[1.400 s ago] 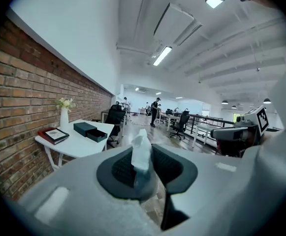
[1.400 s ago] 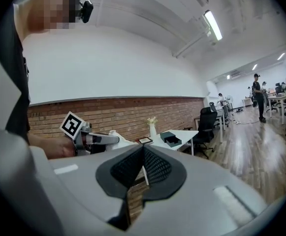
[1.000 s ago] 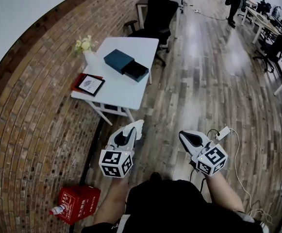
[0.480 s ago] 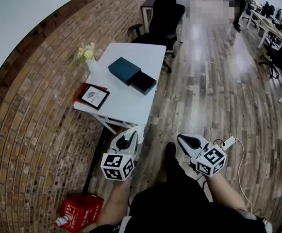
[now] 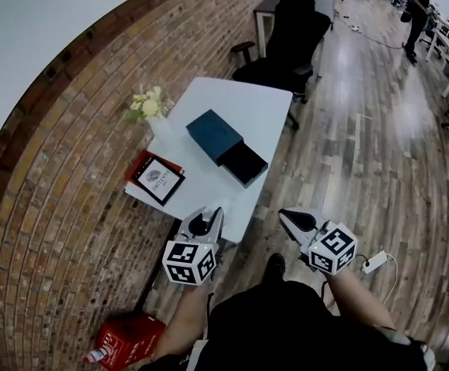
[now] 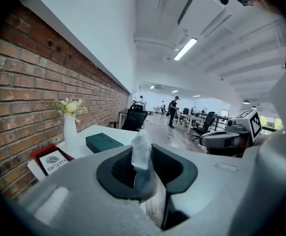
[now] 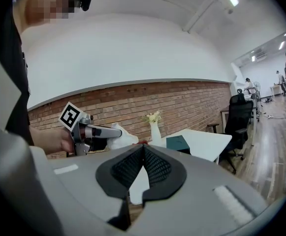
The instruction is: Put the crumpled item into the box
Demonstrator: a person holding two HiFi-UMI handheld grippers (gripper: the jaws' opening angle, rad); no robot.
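Crumpled item [image 6: 142,154]: one, pinched in left gripper [image 5: 206,221] | right gripper [image 7: 143,166]: jaws together, empty | box [image 5: 226,145]: one, ahead, drawer out | white table [image 5: 247,107] edge just ahead of both

The crumpled item [image 6: 142,149], a pale wad of what may be thin plastic, stands pinched upright in the left gripper [image 6: 143,173], while the dark teal box [image 5: 215,133] lies skewed mid-table [image 5: 243,103], its drawer slid open.
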